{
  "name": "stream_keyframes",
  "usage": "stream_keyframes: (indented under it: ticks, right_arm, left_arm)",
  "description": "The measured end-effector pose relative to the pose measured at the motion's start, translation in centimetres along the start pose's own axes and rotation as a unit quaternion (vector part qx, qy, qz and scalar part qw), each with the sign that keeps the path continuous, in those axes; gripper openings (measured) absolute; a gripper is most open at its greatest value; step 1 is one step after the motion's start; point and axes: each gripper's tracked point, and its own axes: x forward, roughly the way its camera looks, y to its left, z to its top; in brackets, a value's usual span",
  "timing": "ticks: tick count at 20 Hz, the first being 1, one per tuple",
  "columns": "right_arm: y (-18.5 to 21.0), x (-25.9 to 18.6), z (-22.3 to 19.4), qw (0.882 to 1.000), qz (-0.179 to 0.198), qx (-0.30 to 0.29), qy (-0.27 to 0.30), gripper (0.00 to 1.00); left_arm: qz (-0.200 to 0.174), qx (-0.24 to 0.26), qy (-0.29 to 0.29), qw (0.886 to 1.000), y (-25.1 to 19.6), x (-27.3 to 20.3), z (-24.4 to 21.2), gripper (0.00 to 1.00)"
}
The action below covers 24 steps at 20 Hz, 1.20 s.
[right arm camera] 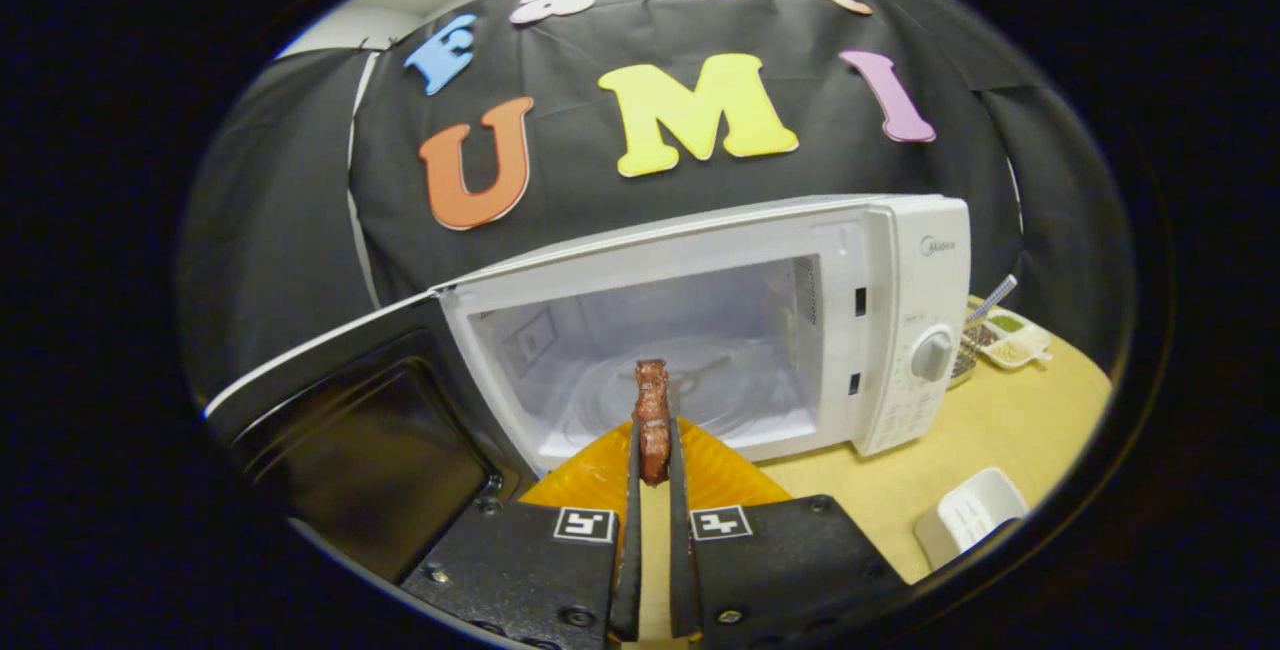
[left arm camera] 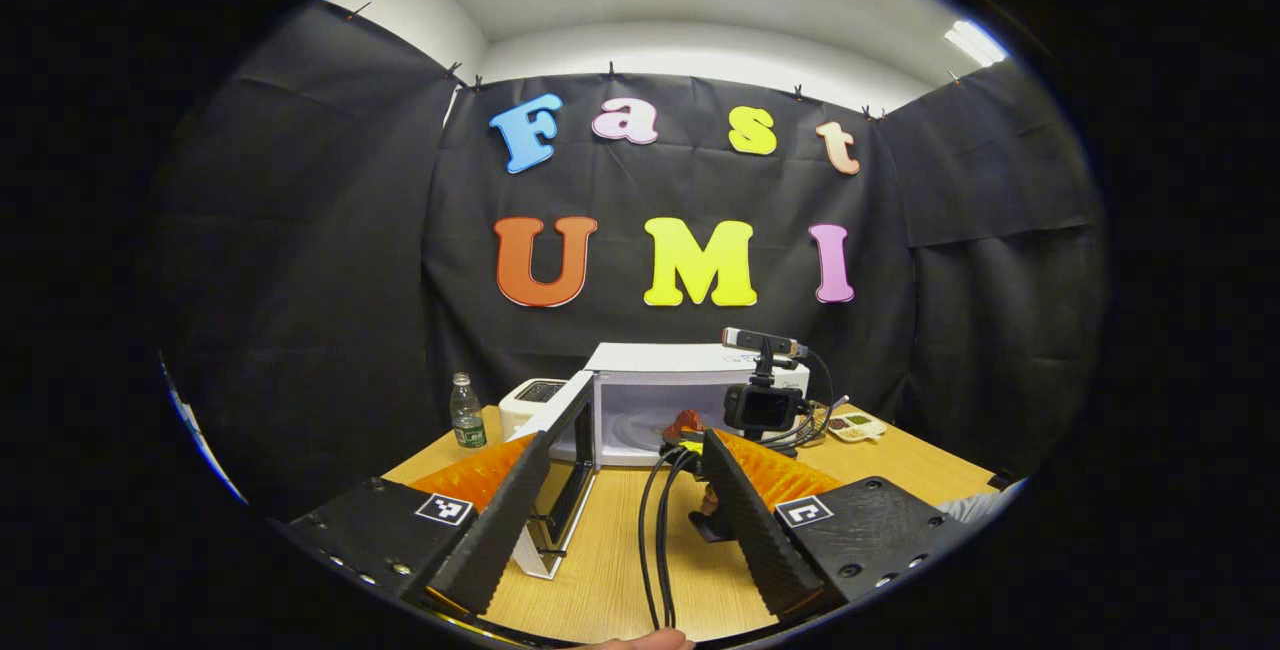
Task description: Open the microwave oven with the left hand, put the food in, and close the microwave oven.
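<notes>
The white microwave (right arm camera: 900,260) stands on the wooden table with its door (right arm camera: 370,430) swung wide to the left, so the cavity and glass turntable (right arm camera: 700,380) lie bare. My right gripper (right arm camera: 653,427) is shut on a reddish-brown piece of food (right arm camera: 652,392), held upright just in front of the cavity opening. In the left gripper view, my left gripper (left arm camera: 625,440) is open and holds nothing, back from the microwave (left arm camera: 660,362), with its left finger near the open door (left arm camera: 560,425). The right gripper's camera body (left arm camera: 762,406) and the food (left arm camera: 686,422) show at the microwave's mouth.
A plastic bottle (left arm camera: 466,412) and a white toaster (left arm camera: 528,396) stand left of the microwave. A small tray of food (right arm camera: 1005,340) sits to its right, and a white container (right arm camera: 975,510) lies near the table's front right. Black cables (left arm camera: 655,530) trail across the table (left arm camera: 620,570).
</notes>
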Motion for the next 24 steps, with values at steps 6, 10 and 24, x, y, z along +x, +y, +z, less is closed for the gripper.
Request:
stream_keyframes:
  ticks: [6, 10, 24]
  right_arm:
    - [-0.9, 7.0, -1.9, 0.99, -0.052, 0.133, -0.014, 0.15]
    - [0.1, 9.7, -2.1, 0.981, -0.048, 0.184, -0.024, 0.14]
    - [-1.0, 12.9, -3.0, 0.975, -0.069, 0.206, -0.042, 0.13]
  left_arm:
    - [0.016, 0.004, 0.001, 1.0, 2.3, 0.1, -0.6, 0.94]
    - [0.03, -0.004, 0.01, 0.999, 3.6, 0.6, -1.4, 0.93]
    - [0.028, -0.005, 0.025, 0.999, 5.2, 1.3, -2.9, 0.94]
